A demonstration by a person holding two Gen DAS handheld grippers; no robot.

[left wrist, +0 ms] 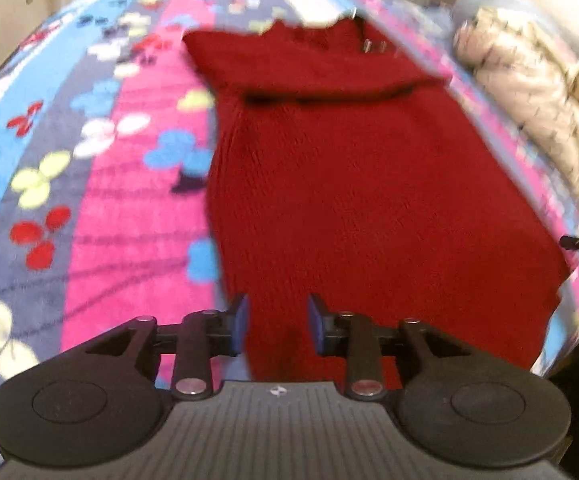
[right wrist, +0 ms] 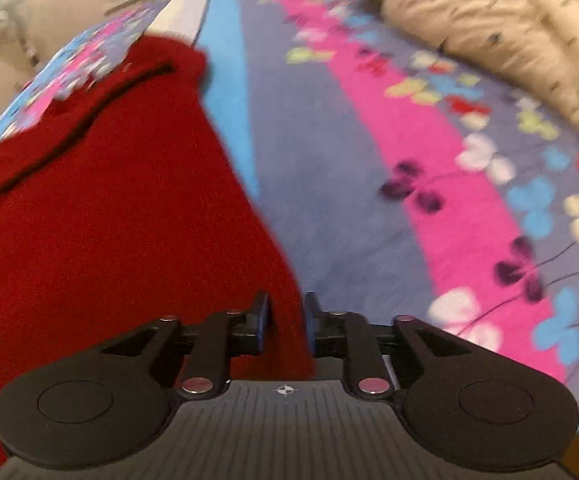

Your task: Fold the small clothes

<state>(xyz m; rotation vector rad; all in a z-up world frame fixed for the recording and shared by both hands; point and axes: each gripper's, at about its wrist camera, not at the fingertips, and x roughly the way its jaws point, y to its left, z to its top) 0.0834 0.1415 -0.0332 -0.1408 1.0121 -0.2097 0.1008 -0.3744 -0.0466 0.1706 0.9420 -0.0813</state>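
A dark red knitted garment lies flat on the bed, sleeves folded across its far end. My left gripper is open over the garment's near left corner, and the red knit shows between its blue pads. In the right wrist view the same garment fills the left half. My right gripper is partly open around the garment's near right edge, which runs between the pads. Both views are motion-blurred.
The bed is covered by a blanket striped pink, blue and grey with a flower print. A beige padded jacket lies on the far right. A white fan stands beyond the bed at the left.
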